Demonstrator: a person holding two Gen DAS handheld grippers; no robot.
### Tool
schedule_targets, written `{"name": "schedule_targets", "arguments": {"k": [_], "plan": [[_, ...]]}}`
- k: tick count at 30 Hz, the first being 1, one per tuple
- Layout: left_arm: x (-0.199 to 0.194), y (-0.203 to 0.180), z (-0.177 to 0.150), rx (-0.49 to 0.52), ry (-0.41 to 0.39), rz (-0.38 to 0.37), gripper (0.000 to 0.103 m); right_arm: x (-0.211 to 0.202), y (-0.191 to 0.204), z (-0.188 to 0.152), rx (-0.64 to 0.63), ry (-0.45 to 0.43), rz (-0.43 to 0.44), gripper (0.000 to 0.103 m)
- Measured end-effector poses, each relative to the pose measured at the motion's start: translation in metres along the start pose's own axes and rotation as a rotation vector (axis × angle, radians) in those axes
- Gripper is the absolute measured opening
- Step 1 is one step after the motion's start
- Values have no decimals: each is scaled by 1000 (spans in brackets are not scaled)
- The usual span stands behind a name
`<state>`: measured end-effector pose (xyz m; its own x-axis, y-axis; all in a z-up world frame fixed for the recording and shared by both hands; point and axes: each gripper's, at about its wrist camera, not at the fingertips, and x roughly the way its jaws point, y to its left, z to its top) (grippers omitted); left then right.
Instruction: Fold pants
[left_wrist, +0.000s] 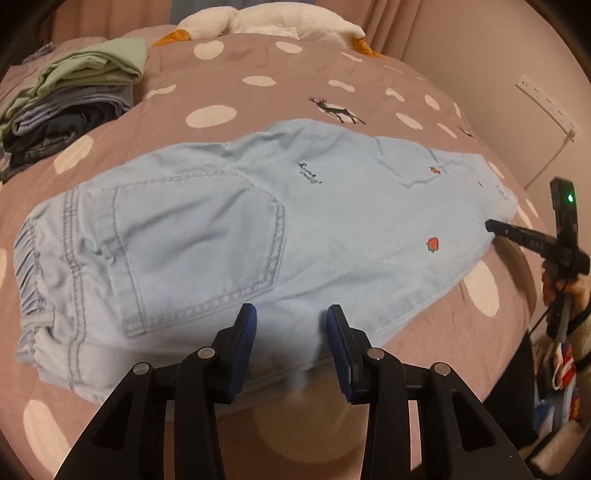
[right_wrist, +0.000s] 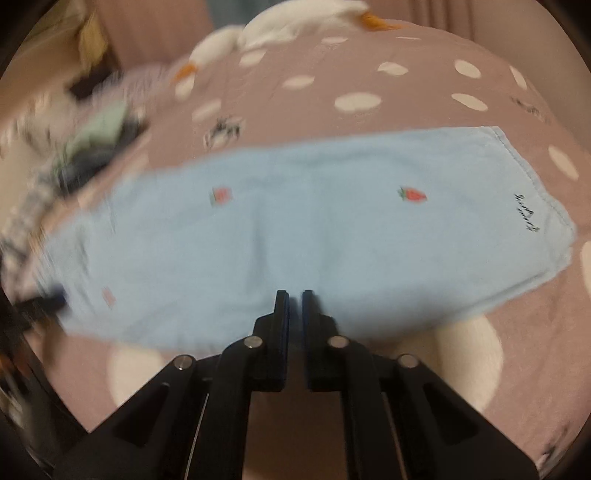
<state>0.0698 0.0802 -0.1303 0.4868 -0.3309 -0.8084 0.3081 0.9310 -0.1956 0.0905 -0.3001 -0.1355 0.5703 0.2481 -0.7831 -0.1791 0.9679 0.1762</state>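
Light blue denim pants (left_wrist: 229, 221) with small strawberry patches lie flat on the bed, legs laid one on the other. The elastic waistband is at the left and the hems at the right. My left gripper (left_wrist: 292, 314) hovers open over the pants' near edge, and its blue pads press on nothing. In the left wrist view my right gripper (left_wrist: 493, 225) points its tip at the hem end. In its own blurred view the right gripper (right_wrist: 295, 295) is shut over the near edge of the pants (right_wrist: 295, 229), with no cloth seen between the jaws.
The bed has a mauve cover (left_wrist: 229, 77) with white dots. A stack of folded clothes (left_wrist: 74, 103) sits at the far left and a white plush toy (left_wrist: 266, 22) at the head. A hand (left_wrist: 576, 291) holds the right gripper. A wall socket strip (left_wrist: 546, 103) is on the right.
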Motion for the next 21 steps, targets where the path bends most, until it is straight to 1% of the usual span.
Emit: {"name": "schedule_targets", "arguments": {"k": [1, 2, 3, 4, 6, 7, 8, 11, 14, 16, 17, 19, 21], "plan": [[-2, 1, -1, -3, 3, -4, 38, -5, -9, -1, 19, 3, 15, 5], [-4, 3, -1, -9, 9, -9, 39, -10, -18, -2, 49, 9, 9, 5], [-7, 4, -1, -18, 13, -13, 39, -16, -30, -3, 89, 10, -6, 5], [-8, 5, 0, -22, 13, -14, 39, -25, -49, -4, 160, -6, -13, 7], [-15, 5, 1, -34, -2, -21, 39, -42, -79, -8, 290, -51, -10, 21], [-18, 6, 4, -46, -17, -31, 39, -47, -92, -12, 346, -73, -5, 35], [-21, 7, 8, -57, -32, -43, 39, -52, -106, -16, 410, -97, -1, 43], [-26, 13, 30, -104, -90, -57, 39, -55, -142, -25, 587, -130, -11, 43], [-21, 23, 59, -153, -146, -55, 39, -55, -158, -30, 684, -158, -38, 43], [-13, 30, 77, -196, -161, -83, 39, -52, -163, -32, 733, -169, -31, 41], [-7, 32, 88, -218, -169, -109, 39, -53, -166, -32, 743, -174, -32, 41], [6, 27, 105, -217, -172, -163, 39, -54, -165, -31, 747, -184, -61, 41], [25, 15, 120, -191, -144, -194, 39, -51, -164, -27, 758, -195, -53, 41]]}}
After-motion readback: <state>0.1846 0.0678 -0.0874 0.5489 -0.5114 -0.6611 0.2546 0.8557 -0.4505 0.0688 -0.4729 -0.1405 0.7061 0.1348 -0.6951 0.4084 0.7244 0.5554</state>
